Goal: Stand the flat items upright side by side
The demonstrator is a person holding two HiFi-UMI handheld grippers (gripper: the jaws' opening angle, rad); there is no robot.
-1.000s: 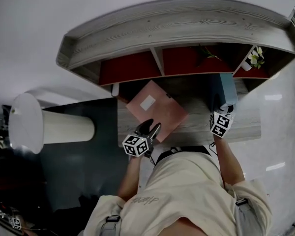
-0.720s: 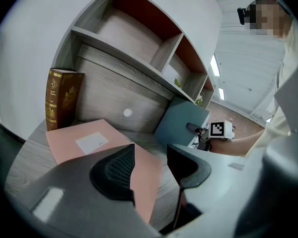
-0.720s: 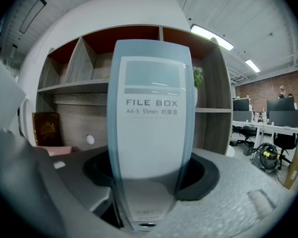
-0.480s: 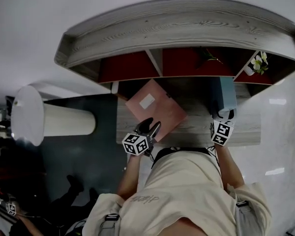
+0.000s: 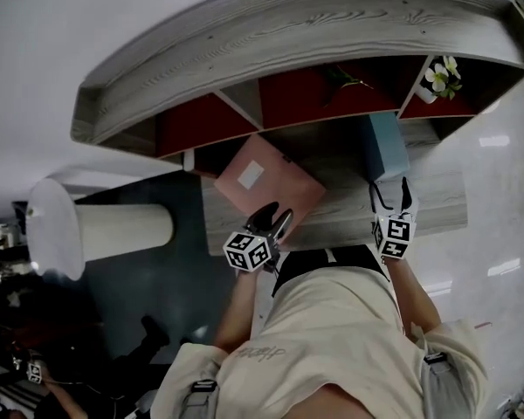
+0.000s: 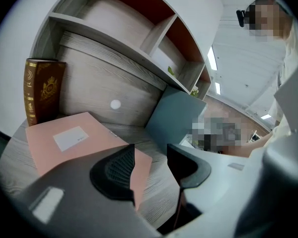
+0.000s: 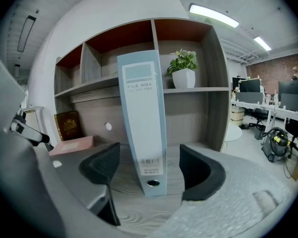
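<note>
A pink folder (image 5: 264, 180) lies flat on the grey wood desk (image 5: 349, 215), white label up. My left gripper (image 5: 277, 216) hovers at its near corner; in the left gripper view the pink folder (image 6: 74, 140) reaches under the left jaw, and the left gripper (image 6: 151, 155) is open with bare desk in the gap. A light blue file box (image 5: 386, 145) stands upright on its own. My right gripper (image 7: 149, 157) faces its spine (image 7: 143, 118) from just in front. Its jaws have just been opening and stand wide, touching nothing. The right gripper (image 5: 390, 191) sits near the desk's front edge.
A brown book (image 6: 42, 90) stands upright against the back at the left. The shelf unit (image 5: 244, 55) with red-backed compartments overhangs the desk, with a potted plant (image 7: 184, 76) in the right bay. A white cylinder (image 5: 96, 230) lies off the desk's left.
My right gripper has let go of the blue file box, spread its jaws and pulled back toward the desk's front. The left gripper has shifted slightly along the pink folder's corner.
</note>
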